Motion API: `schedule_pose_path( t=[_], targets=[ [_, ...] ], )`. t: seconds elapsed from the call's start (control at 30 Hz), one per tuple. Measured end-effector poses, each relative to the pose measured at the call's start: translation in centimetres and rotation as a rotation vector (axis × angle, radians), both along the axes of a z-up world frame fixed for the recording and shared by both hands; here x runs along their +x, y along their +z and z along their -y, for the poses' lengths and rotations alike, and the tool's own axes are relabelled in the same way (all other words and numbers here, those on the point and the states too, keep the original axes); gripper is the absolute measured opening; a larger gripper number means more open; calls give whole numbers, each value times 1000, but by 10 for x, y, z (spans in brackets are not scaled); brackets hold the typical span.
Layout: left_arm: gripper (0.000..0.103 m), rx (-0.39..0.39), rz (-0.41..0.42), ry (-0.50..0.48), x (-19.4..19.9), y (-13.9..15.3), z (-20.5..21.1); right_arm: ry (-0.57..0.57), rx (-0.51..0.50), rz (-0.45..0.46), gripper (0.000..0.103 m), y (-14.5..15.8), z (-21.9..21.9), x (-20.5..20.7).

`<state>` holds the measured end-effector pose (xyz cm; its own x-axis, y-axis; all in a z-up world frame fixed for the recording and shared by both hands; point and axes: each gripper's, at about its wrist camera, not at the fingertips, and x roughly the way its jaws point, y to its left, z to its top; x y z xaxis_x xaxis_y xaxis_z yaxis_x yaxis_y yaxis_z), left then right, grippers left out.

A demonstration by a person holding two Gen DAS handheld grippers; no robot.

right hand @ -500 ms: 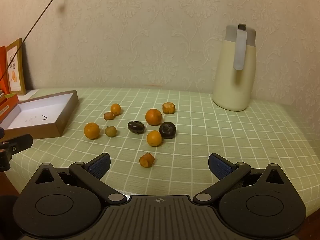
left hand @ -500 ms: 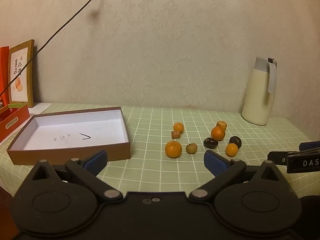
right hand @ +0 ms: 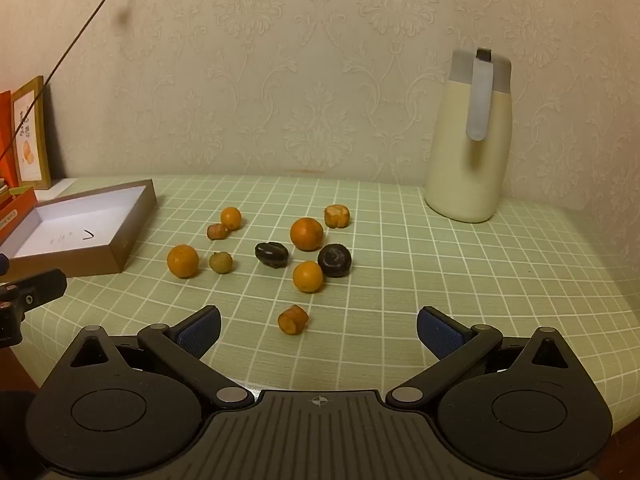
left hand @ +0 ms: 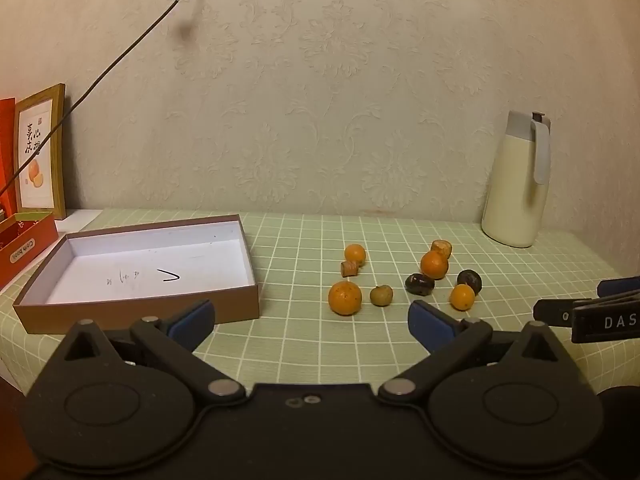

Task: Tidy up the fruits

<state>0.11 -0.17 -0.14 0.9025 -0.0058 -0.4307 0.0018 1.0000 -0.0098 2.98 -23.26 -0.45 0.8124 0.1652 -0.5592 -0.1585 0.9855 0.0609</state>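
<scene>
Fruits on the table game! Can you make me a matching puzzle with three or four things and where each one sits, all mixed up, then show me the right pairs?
Things:
1. brown box
2. cream jug
3. small orange chunk
4. greenish fruit

Places:
A. nearest the right hand-held gripper, in front of the other fruits
B. far right, by the wall
C. left side of the table, nothing inside
D. just right of the leftmost orange

Pairs: 1-C, 2-B, 3-A, 4-D
</scene>
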Motion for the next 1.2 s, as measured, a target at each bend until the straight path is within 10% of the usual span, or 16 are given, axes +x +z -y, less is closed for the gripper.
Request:
schedule_pose_path(
  t=[1.2],
  targets=[
    [97,-7,14,13,-2,1,-2,-1,-6,-1,103,-1,1,1]
  ],
)
